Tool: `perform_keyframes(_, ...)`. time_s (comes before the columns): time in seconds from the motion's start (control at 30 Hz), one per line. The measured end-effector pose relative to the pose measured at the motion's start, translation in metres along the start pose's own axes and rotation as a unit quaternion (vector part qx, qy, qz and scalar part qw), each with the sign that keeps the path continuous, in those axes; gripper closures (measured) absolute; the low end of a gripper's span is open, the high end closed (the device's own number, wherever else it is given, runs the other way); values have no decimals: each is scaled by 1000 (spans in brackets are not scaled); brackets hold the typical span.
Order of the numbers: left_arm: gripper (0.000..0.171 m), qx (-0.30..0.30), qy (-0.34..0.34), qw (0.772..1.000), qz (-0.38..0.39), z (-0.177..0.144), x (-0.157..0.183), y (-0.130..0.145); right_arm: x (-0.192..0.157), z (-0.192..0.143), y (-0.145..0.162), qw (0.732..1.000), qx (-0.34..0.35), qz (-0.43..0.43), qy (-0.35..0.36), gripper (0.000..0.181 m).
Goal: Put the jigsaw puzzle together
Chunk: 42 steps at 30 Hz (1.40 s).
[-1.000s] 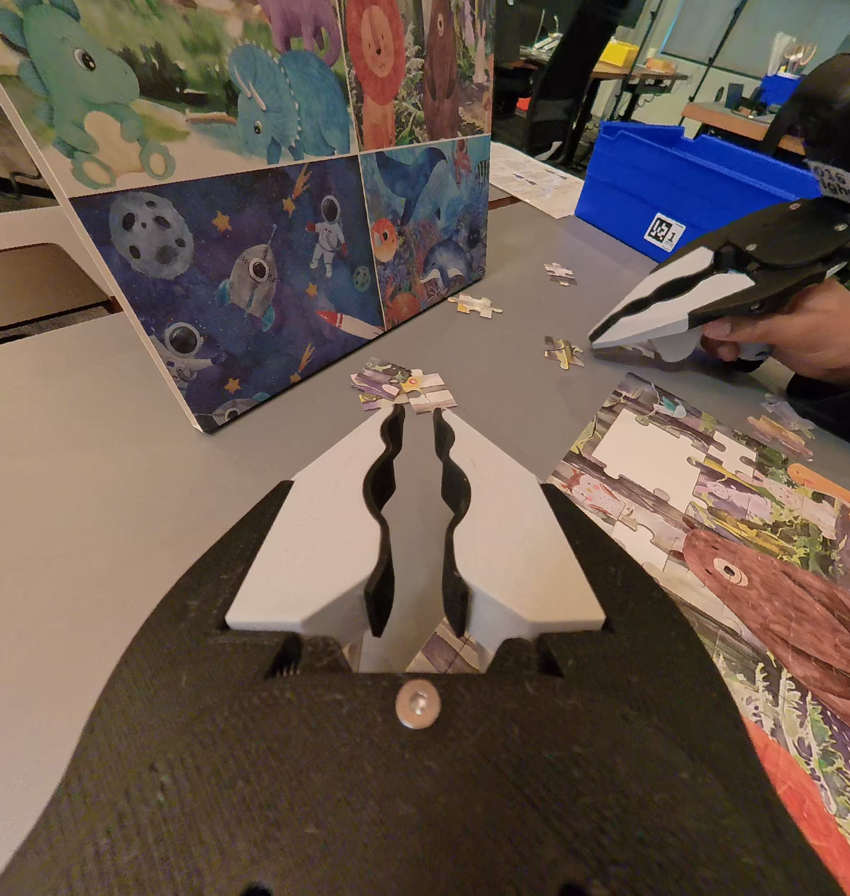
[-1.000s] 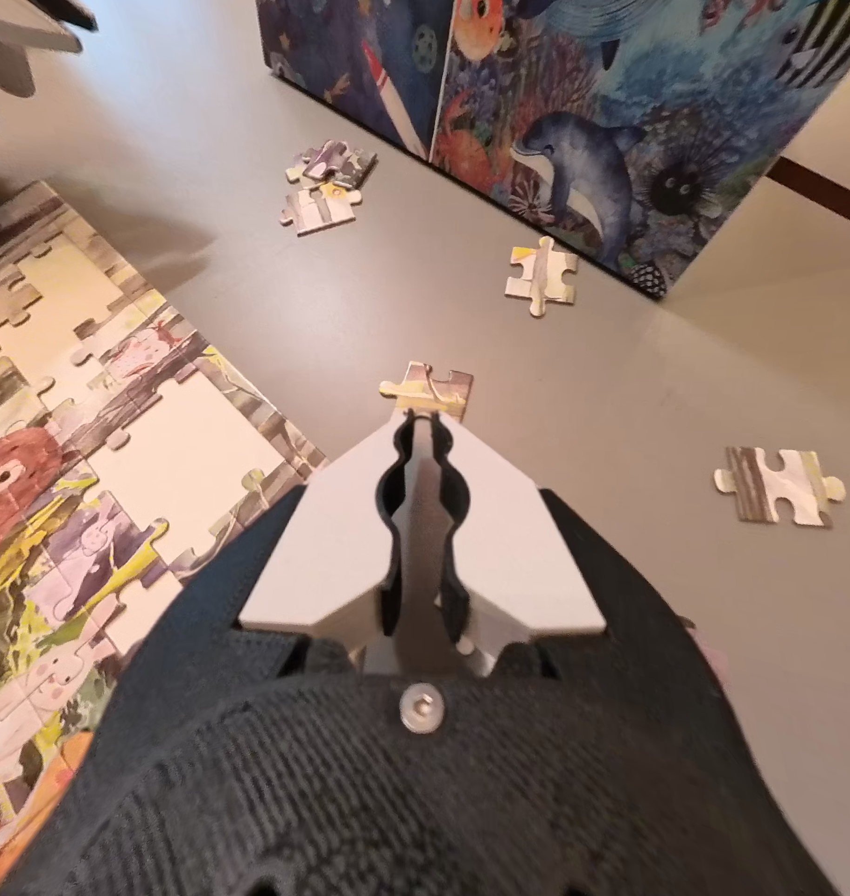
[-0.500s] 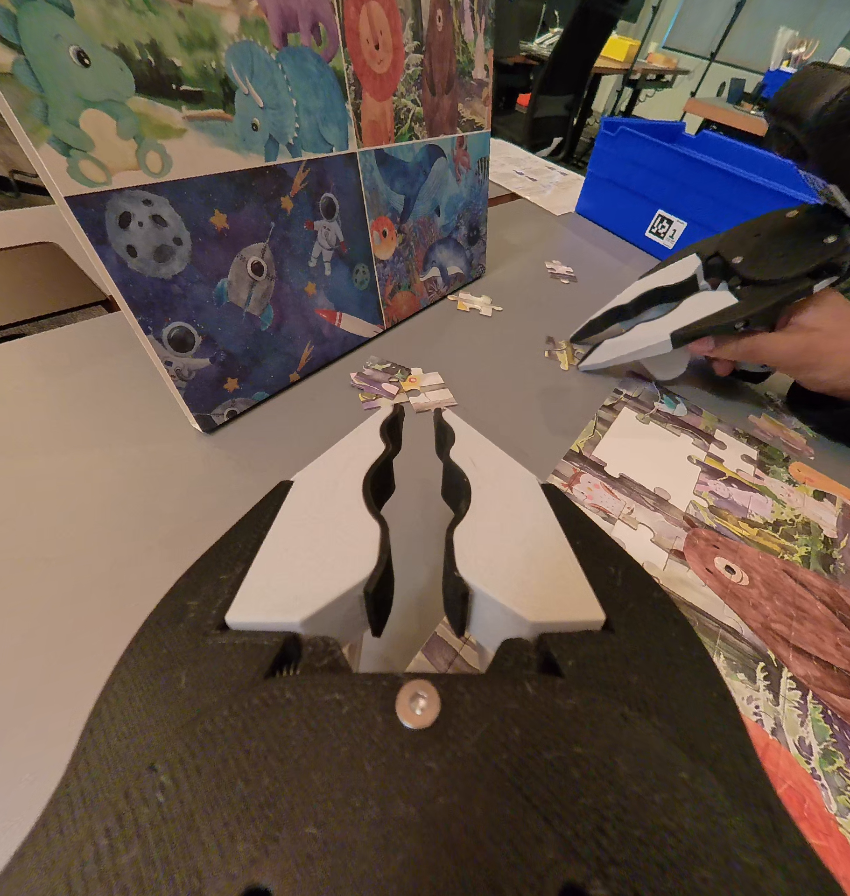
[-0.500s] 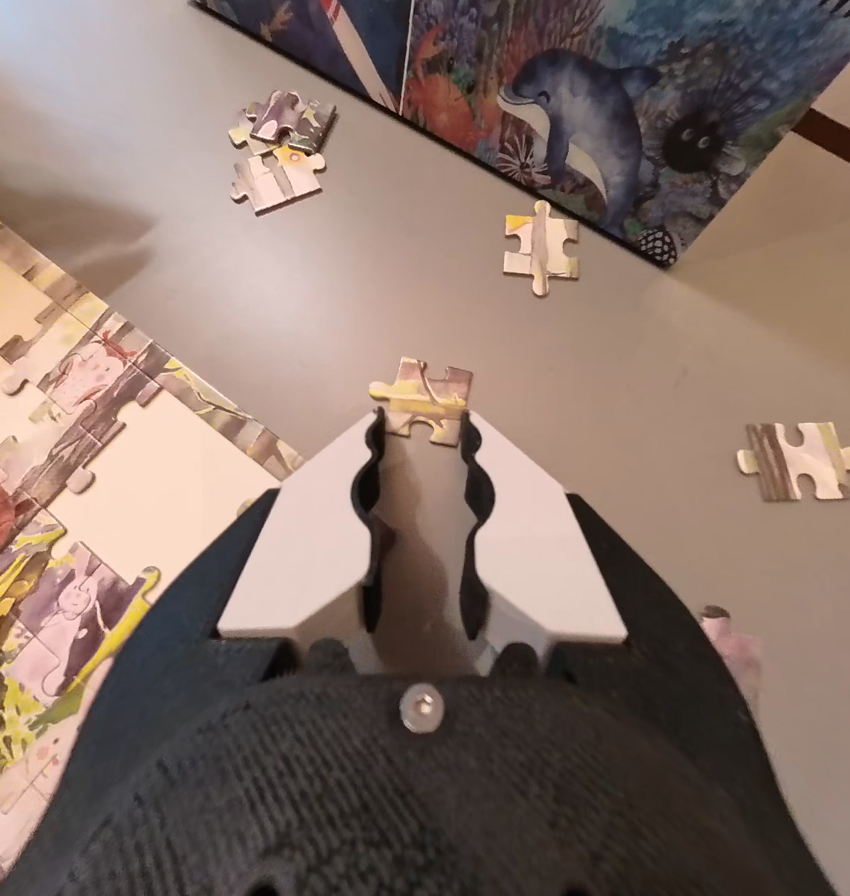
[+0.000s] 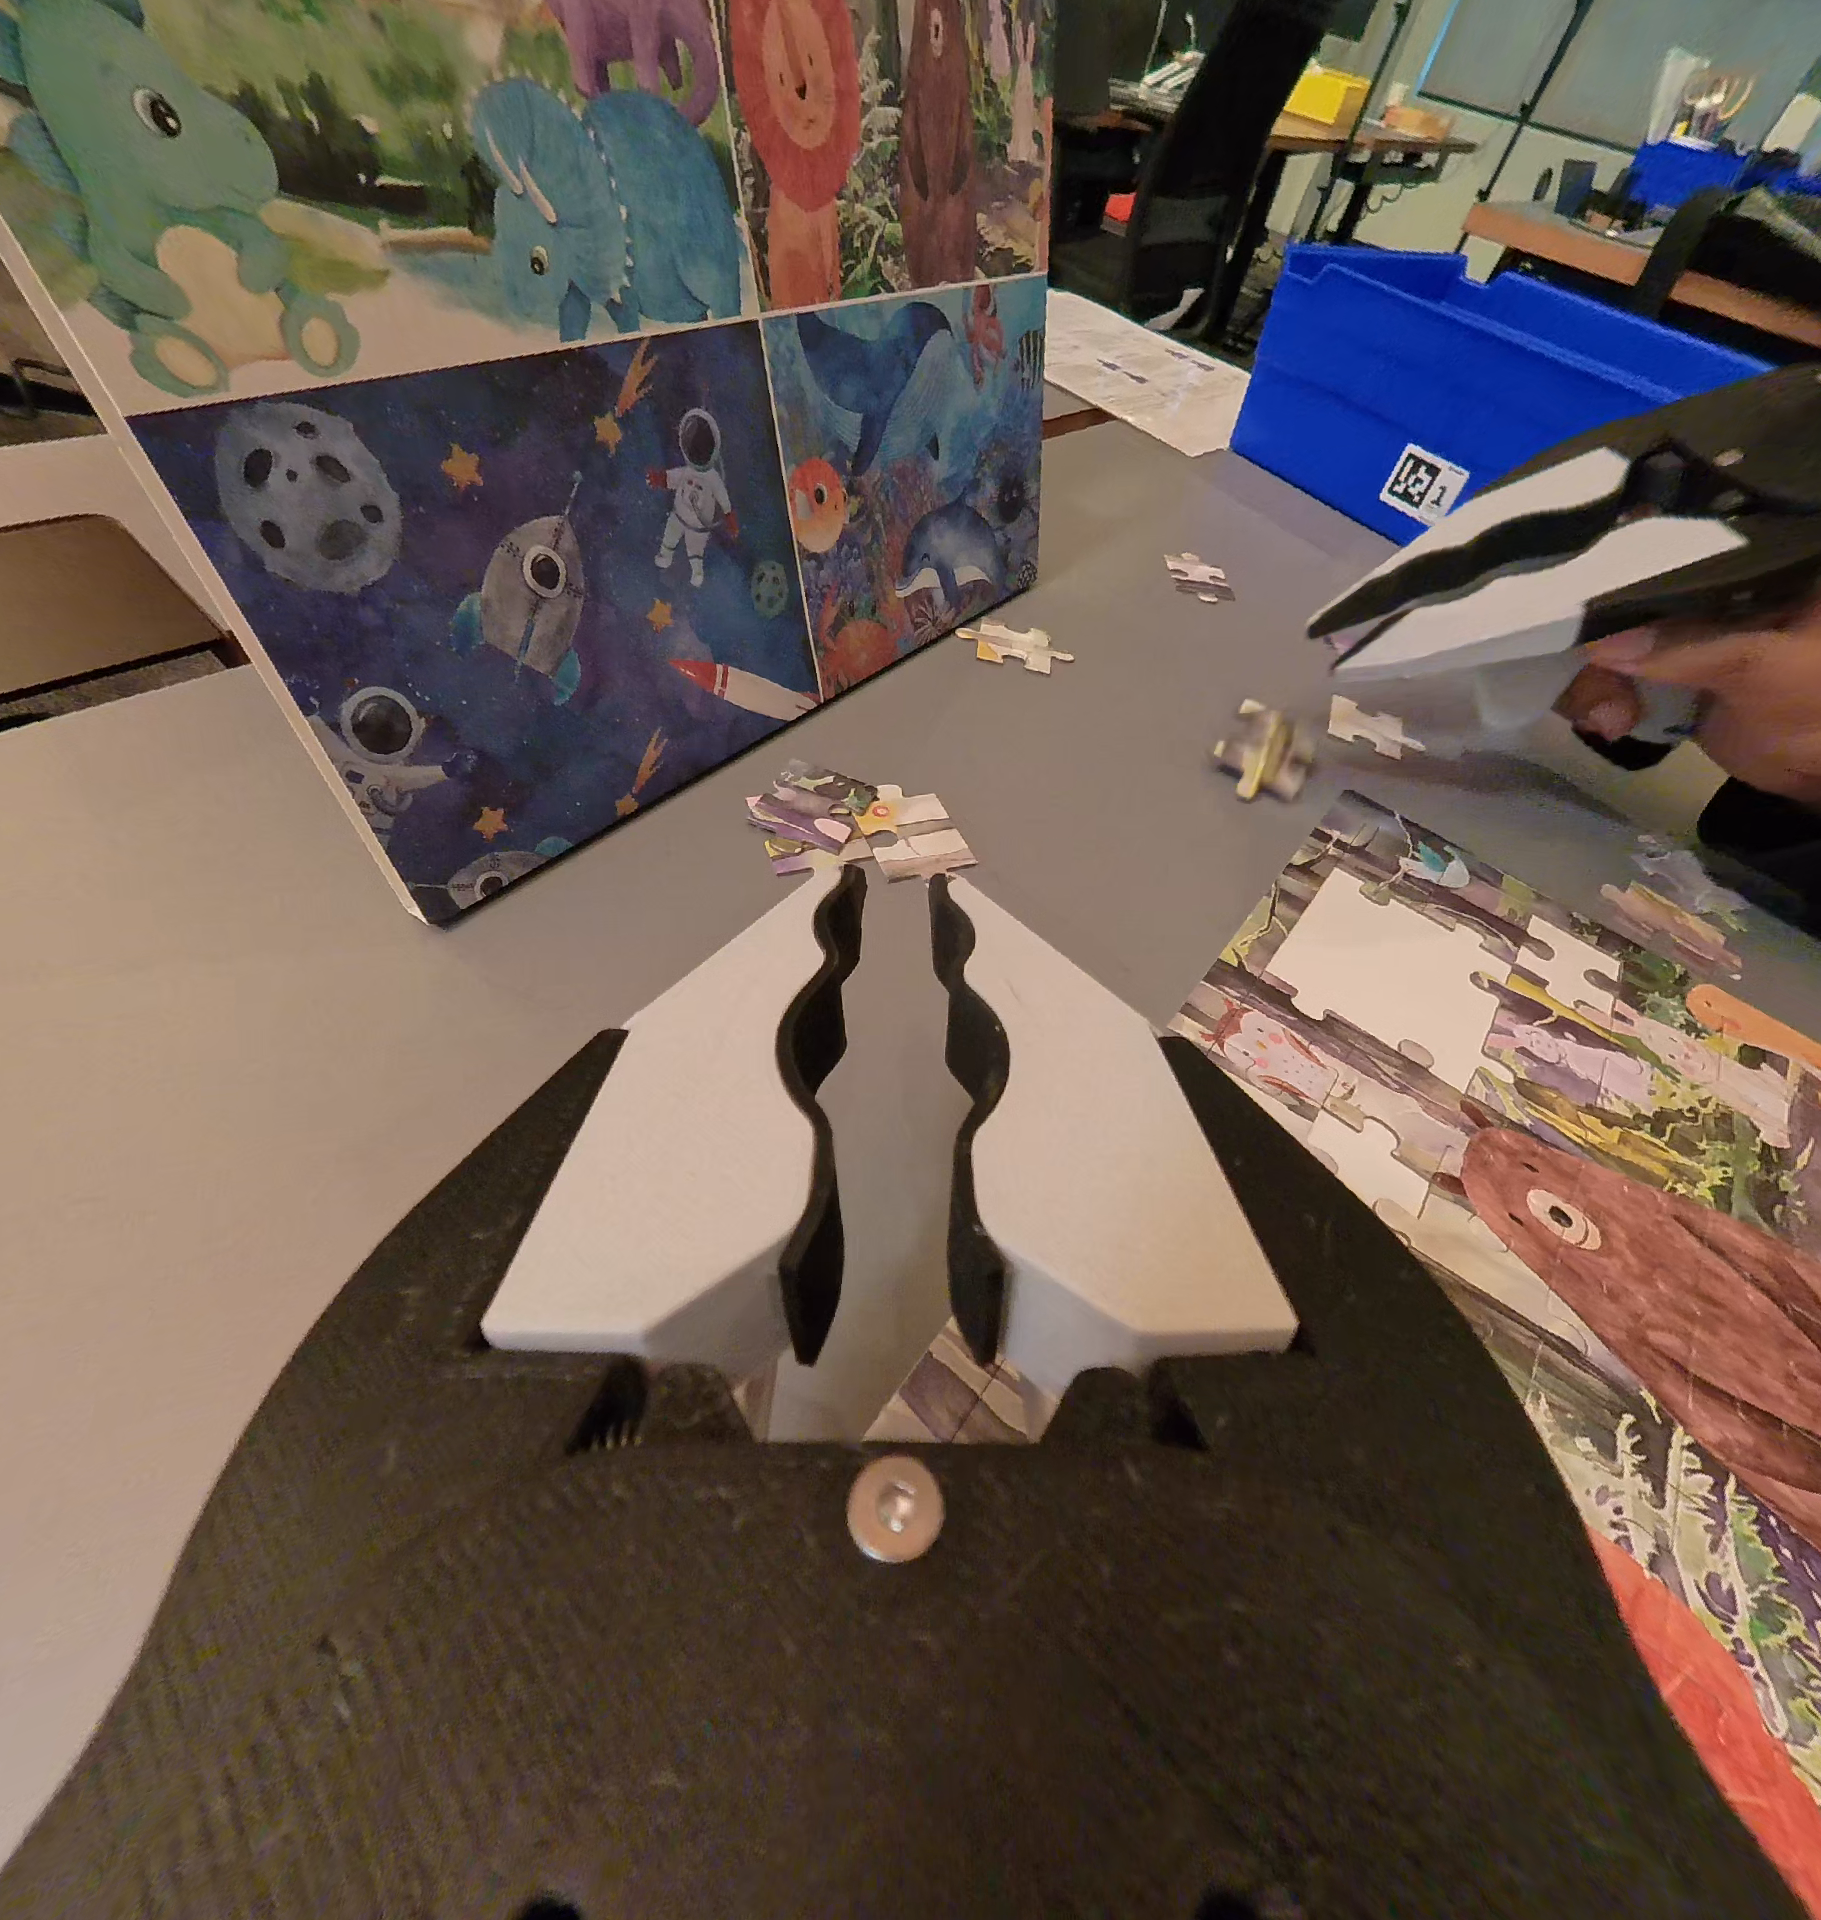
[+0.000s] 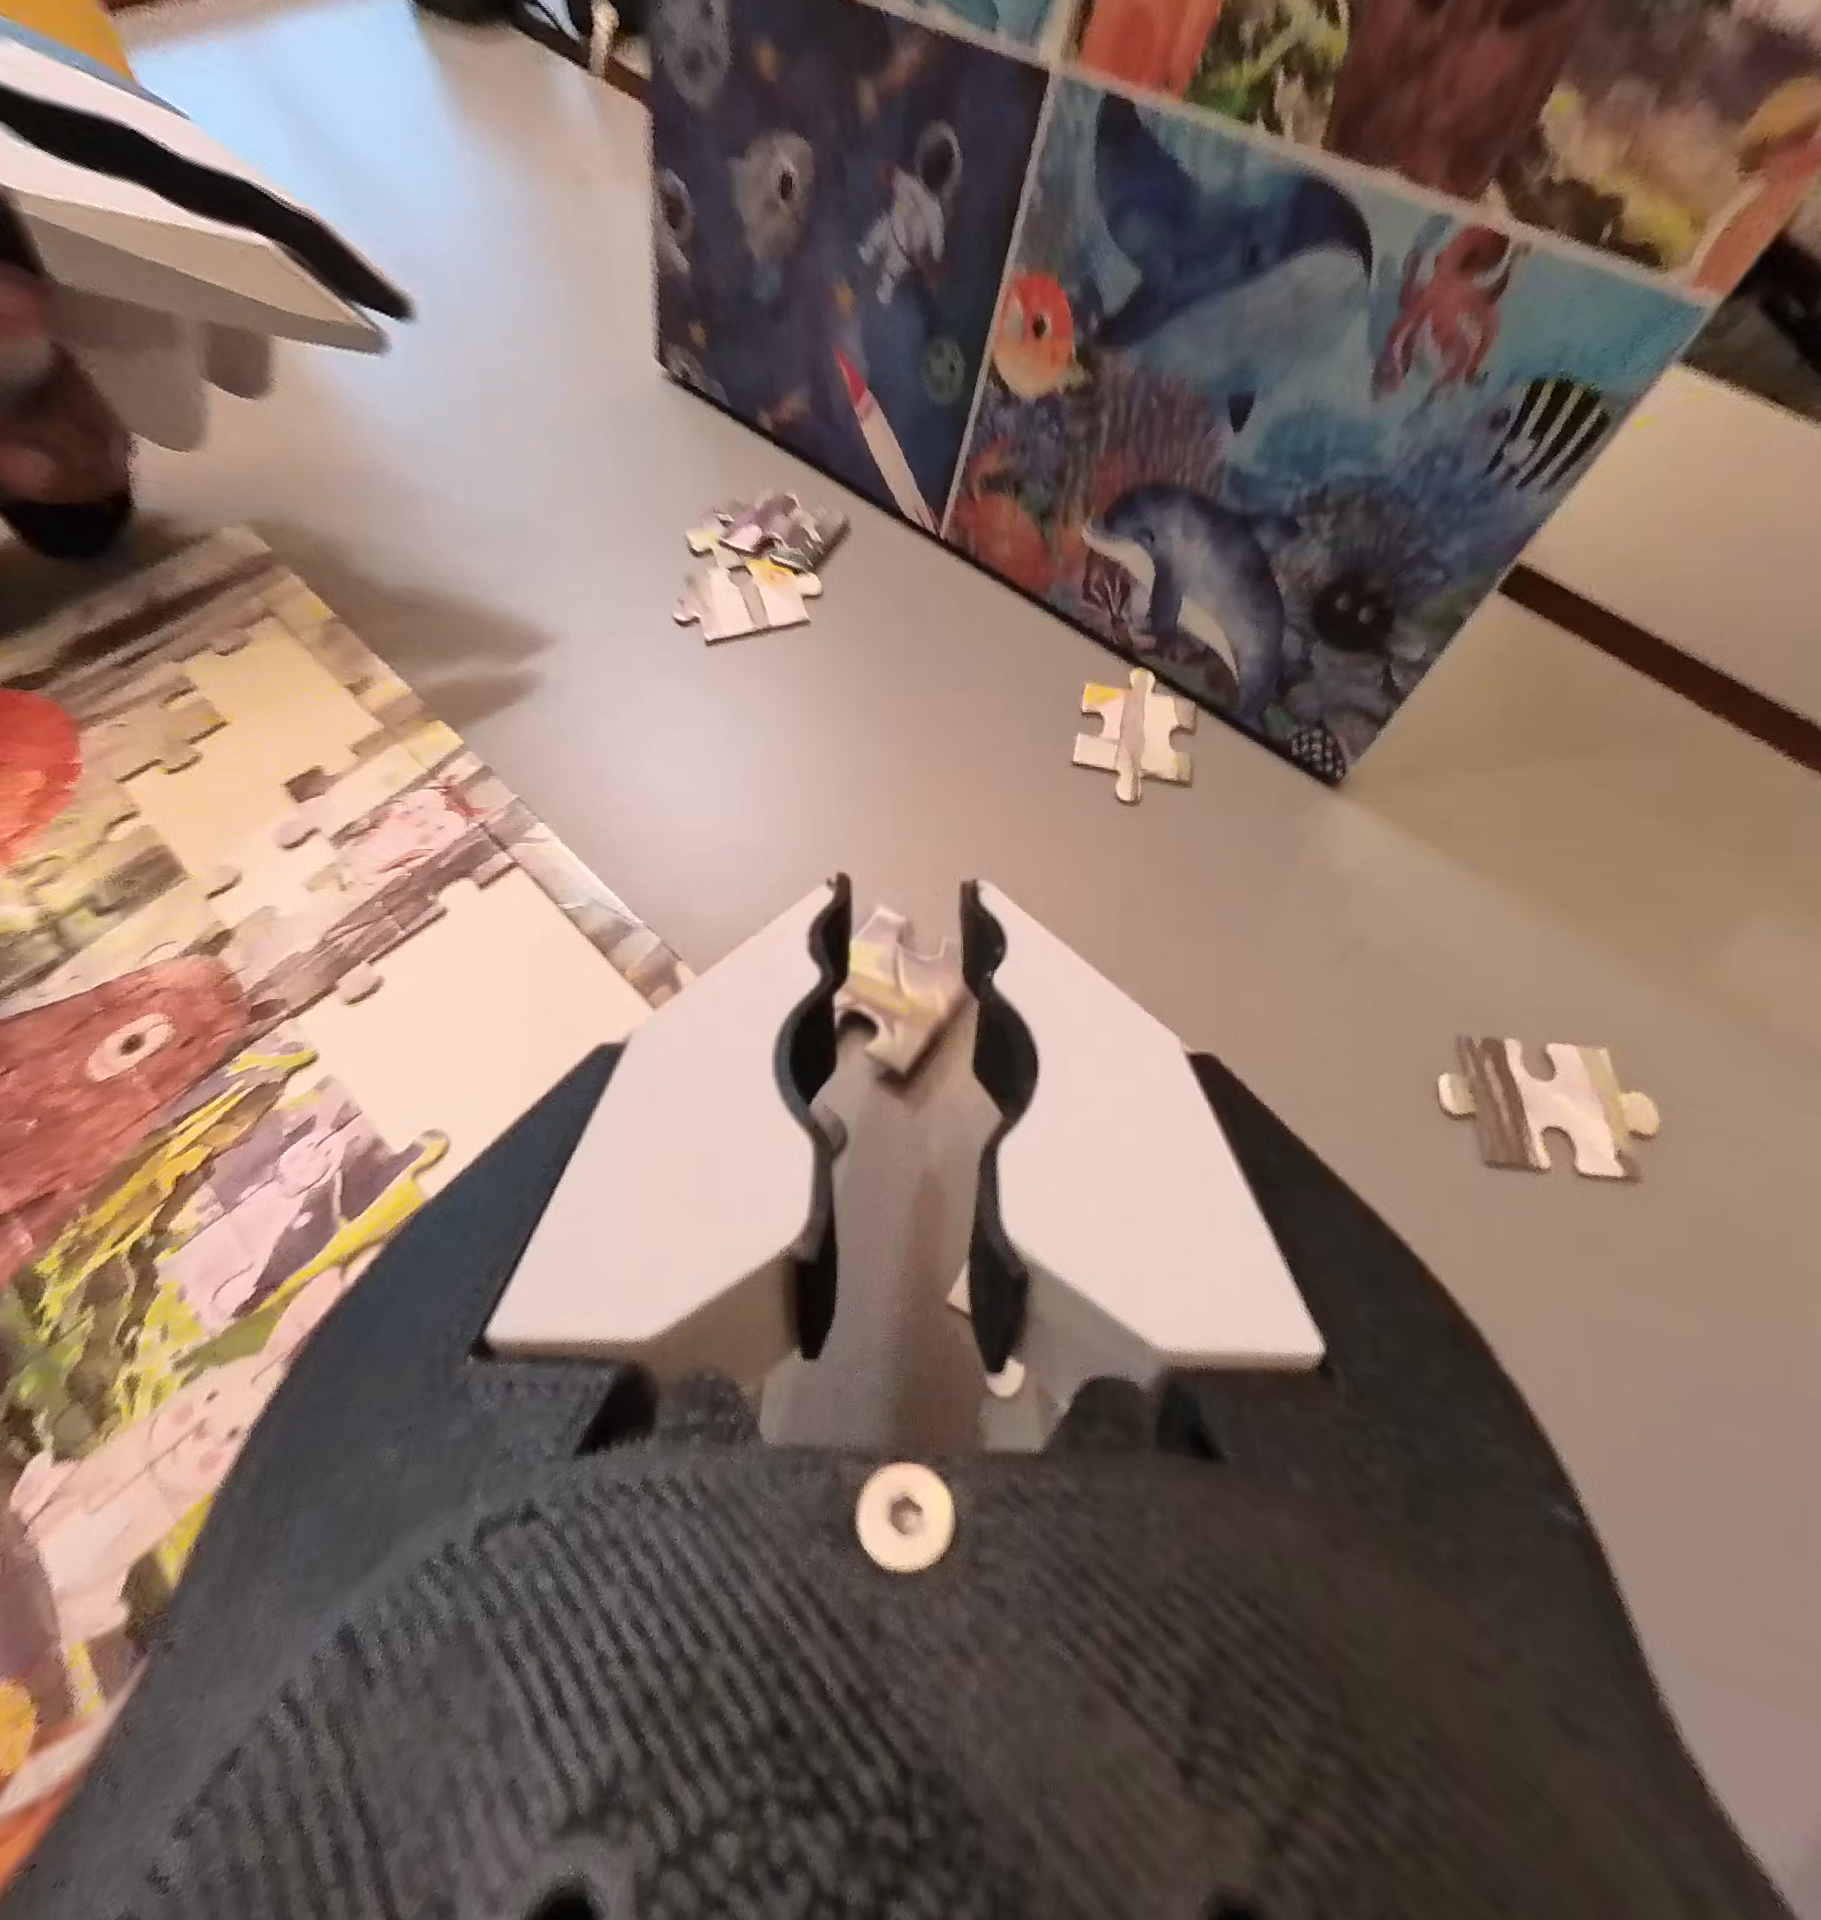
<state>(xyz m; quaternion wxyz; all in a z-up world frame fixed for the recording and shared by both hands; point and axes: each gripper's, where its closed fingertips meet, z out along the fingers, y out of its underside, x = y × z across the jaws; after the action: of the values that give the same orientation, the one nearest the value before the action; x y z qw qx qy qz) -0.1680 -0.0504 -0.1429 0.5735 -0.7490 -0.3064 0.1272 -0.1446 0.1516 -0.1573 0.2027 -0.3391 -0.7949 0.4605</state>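
The half-built jigsaw puzzle (image 5: 1571,1122) lies on the grey table at the right, with white gaps near its far corner; it also shows in the right wrist view (image 6: 262,831). My right gripper (image 6: 901,888) is open. A loose yellow-grey piece (image 6: 901,997) sits tilted between its fingers. In the left wrist view that piece (image 5: 1264,748) is blurred, just below the right gripper (image 5: 1332,644). My left gripper (image 5: 890,883) is open by a narrow gap and empty, right behind a small pile of pieces (image 5: 864,821). It also shows in the right wrist view (image 6: 366,307).
The illustrated puzzle box (image 5: 573,416) stands at the back left. Loose pieces lie beside it (image 6: 1134,732) and to the right (image 6: 1545,1107). More pieces (image 5: 1197,575) lie near a blue bin (image 5: 1457,343). A hand (image 5: 1737,696) holds the right gripper. Across from one pair of fingers to the other is roughly 20 cm. It is some 15 cm from my right tips to the half-built jigsaw puzzle (image 5: 1571,1122). It turns up in the right wrist view (image 6: 196,1132) as well.
My right gripper went from shut to open and slid forward, so the yellow-grey piece now sits tilted between its fingers. My left gripper has not moved.
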Motion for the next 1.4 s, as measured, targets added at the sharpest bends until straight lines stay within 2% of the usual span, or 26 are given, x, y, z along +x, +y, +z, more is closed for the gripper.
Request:
perform_keyframes(0.1, 161, -3, 1, 1000, 1, 0, 0, 1, 3, -12, -5, 1000, 15, -3, -8, 159)
perform_keyframes(0.3, 161, -5, 1, 1000, 2, 1, 1, 1, 11, -13, 8, 998, -14, 53, -15, 152)
perform_keyframes(0.47, 161, -4, 1, 1000, 0, 1, 1, 1, 9, -6, 27, 995, -71, 65, -2, 135)
perform_keyframes(0.73, 161, -7, 1, 1000, 2, 1, 1, 2, -4, 13, 45, 991, -129, 44, 13, 129)
perform_keyframes(0.97, 161, -9, 2, 1000, 2, 2, 2, 2, -3, 19, 49, 990, -135, 31, 34, 137)
perform_keyframes(1.03, 161, -9, 2, 1000, 1, 2, 1, 2, -3, 18, 49, 990, -133, 31, 30, 150)
perform_keyframes(1.4, 161, -10, 1, 1000, 5, 2, 2, 3, 0, 17, 45, 993, -118, 12, 28, 151)
